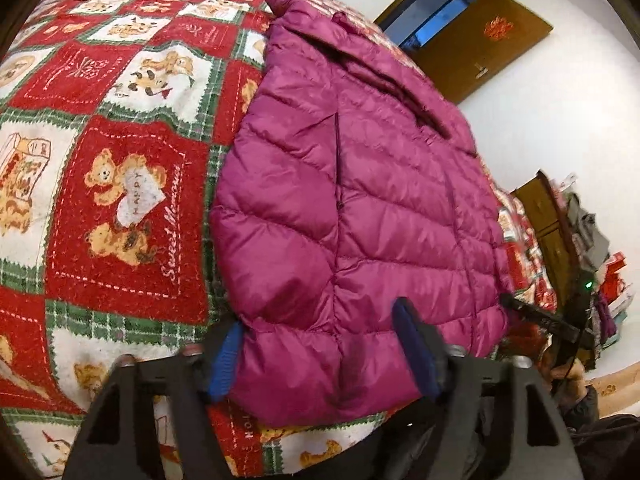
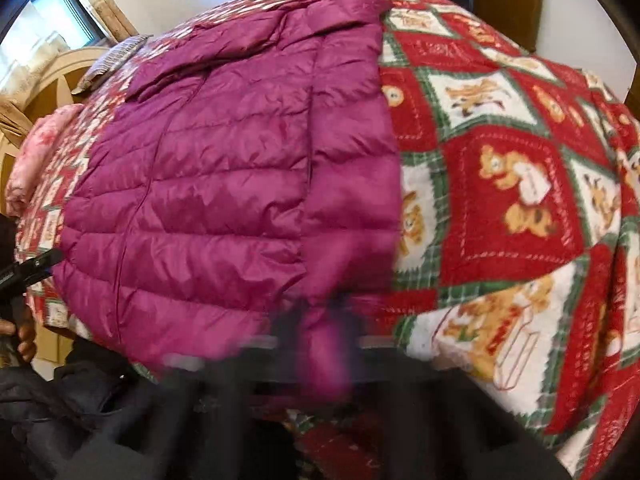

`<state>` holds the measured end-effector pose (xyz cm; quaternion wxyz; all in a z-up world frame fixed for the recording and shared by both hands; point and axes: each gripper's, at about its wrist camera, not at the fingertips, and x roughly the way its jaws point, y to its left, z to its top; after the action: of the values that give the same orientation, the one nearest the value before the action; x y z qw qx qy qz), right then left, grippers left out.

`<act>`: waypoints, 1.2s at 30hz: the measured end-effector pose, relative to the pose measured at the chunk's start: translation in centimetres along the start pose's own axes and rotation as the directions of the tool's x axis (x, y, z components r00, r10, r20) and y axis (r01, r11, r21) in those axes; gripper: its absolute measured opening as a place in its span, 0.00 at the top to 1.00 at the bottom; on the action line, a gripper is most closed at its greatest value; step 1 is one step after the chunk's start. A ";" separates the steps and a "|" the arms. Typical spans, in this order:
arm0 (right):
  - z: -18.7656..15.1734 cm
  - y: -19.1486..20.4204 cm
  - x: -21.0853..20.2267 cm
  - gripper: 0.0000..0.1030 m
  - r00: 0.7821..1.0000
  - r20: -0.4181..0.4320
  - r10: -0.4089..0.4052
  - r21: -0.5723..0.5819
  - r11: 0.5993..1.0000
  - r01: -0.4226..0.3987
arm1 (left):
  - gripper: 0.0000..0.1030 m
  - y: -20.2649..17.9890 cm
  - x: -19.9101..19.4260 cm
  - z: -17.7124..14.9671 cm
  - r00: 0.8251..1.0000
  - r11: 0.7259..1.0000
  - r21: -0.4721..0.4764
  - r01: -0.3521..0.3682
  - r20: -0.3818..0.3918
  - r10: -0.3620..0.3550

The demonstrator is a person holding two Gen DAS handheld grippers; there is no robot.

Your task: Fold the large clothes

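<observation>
A magenta quilted puffer jacket [image 1: 352,208] lies flat on a bed covered by a red teddy-bear blanket [image 1: 120,200]. My left gripper [image 1: 320,360] is open, its blue-padded fingers [image 1: 224,364] astride the jacket's near hem, one on each side. In the right wrist view the jacket [image 2: 224,184] fills the left half. My right gripper [image 2: 320,320] is blurred by motion and appears shut on the jacket's near hem corner. The right gripper also shows in the left wrist view [image 1: 540,316] at the jacket's right edge.
A brown door [image 1: 472,36] stands open in the white wall beyond the bed. A wooden cabinet with piled clothes and boxes [image 1: 584,232] stands to the right. A pink pillow [image 2: 40,160] and wooden headboard [image 2: 52,80] lie at the bed's left.
</observation>
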<state>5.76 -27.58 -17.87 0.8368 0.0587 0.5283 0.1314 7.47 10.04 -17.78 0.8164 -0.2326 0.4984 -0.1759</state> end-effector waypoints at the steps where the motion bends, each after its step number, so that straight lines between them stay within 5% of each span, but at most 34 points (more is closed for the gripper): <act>1: -0.2 -0.1 -0.1 0.91 1.000 0.006 0.004 0.004 1.000 -0.004 | 0.94 0.2 0.2 0.0 1.000 1.000 -0.004 0.007 -0.013 -0.007; 7: -0.6 -1.9 -3.1 0.92 0.978 0.135 0.159 0.098 0.980 -0.173 | 0.95 -0.7 -1.0 0.3 0.996 0.995 0.035 0.088 0.029 -0.089; 18: -0.6 -0.3 -7.7 0.93 0.903 0.279 0.326 0.061 0.933 -0.356 | 0.96 -3.8 -7.3 0.9 0.939 0.946 0.153 0.285 0.156 -0.308; 26: -0.1 0.3 -12.5 0.93 0.839 0.382 0.387 0.020 0.904 -0.426 | 0.96 -6.7 -13.2 2.0 0.844 0.869 0.286 0.404 0.249 -0.474; 28: 0.6 0.4 -12.9 0.93 0.838 0.401 0.369 0.009 0.914 -0.406 | 0.96 -6.7 -13.5 3.0 0.851 0.880 0.295 0.373 0.270 -0.451; 32: 1.8 0.1 -11.1 0.93 0.848 0.380 0.369 0.038 0.910 -0.413 | 0.96 -5.1 -11.9 4.6 0.919 0.956 0.218 0.197 0.298 -0.257; 36: 2.4 0.0 -9.9 0.93 0.844 0.362 0.395 0.049 0.896 -0.441 | 0.96 -2.5 -10.2 5.9 0.935 0.975 0.094 0.202 0.277 -0.221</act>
<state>3.91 -30.29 -8.23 0.8612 0.2488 0.3561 0.2638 8.07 14.45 -6.56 0.8631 -0.2817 0.3415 -0.2432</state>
